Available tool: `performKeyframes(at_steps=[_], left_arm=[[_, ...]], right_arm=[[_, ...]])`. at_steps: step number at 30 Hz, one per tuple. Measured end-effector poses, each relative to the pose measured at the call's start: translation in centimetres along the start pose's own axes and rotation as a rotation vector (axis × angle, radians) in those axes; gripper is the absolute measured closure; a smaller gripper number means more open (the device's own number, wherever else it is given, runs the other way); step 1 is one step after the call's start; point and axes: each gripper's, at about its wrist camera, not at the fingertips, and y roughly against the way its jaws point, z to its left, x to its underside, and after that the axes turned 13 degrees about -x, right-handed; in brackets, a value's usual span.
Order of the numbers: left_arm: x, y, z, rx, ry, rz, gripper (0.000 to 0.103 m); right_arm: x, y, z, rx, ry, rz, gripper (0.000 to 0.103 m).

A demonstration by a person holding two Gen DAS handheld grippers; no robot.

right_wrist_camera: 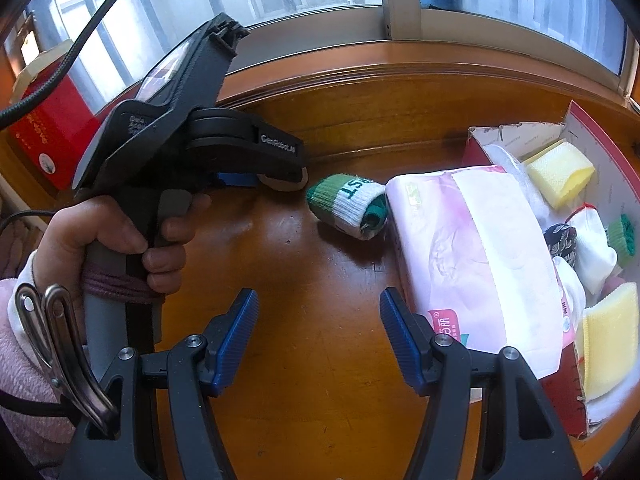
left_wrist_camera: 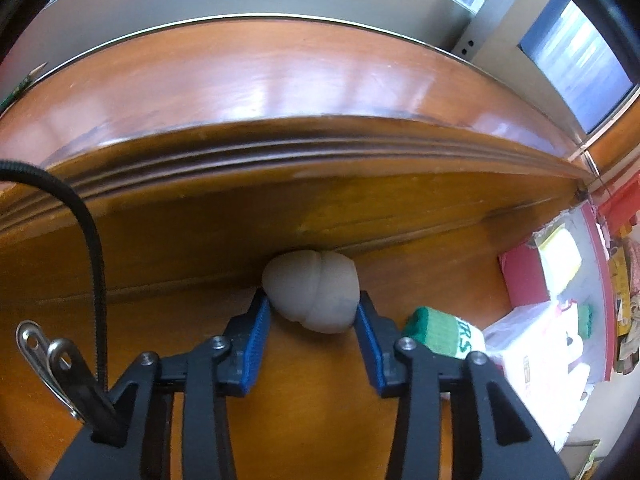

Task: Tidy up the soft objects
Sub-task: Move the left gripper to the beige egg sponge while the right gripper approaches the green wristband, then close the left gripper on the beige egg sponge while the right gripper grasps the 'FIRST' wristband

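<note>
Up against the wooden ledge (left_wrist_camera: pixel 280 216), my left gripper (left_wrist_camera: pixel 314 306) is clenched on the grey rolled sock (left_wrist_camera: pixel 310 292), right gripper (right_wrist_camera: pixel 318 308) hanging released, so next I'd lift it toward the red box (right_wrist_camera: pixel 576 128).

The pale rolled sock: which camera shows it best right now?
Left wrist view: the pale rolled sock sits centred between the left hand-held gripper pads. In the right wrist view, that hand-held gripper hides nearly all of it.

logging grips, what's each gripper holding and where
Left gripper: grey sock ball, pads on its two sides. Right gripper: nothing, open.
</note>
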Motion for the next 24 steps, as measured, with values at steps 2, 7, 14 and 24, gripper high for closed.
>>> performKeyframes(at_steps=[2,7,14,24], left_arm=[[0.5,0.2,0.5,0.0,0.002,-0.001,0.061],[1.9,1.0,2.2,-0.008,0.019,-0.006,0.061],[3.6,2.6,5.6,-0.033,0.056,-0.036,0.061],[5.5,3.5,10.4,-0.059,0.13,-0.047,0.061]], right_arm=[[0.0,0.1,0.0,0.0,-0.002,-0.001,0.038],[-0.2,-0.6,0.3,0.002,0.002,-0.005,0.038],[-0.7,-1.8,1.3,0.007,0.005,-0.018,0.038],[-2.6,-4.6,1.4,0.098,-0.089,-0.096,0.036]])
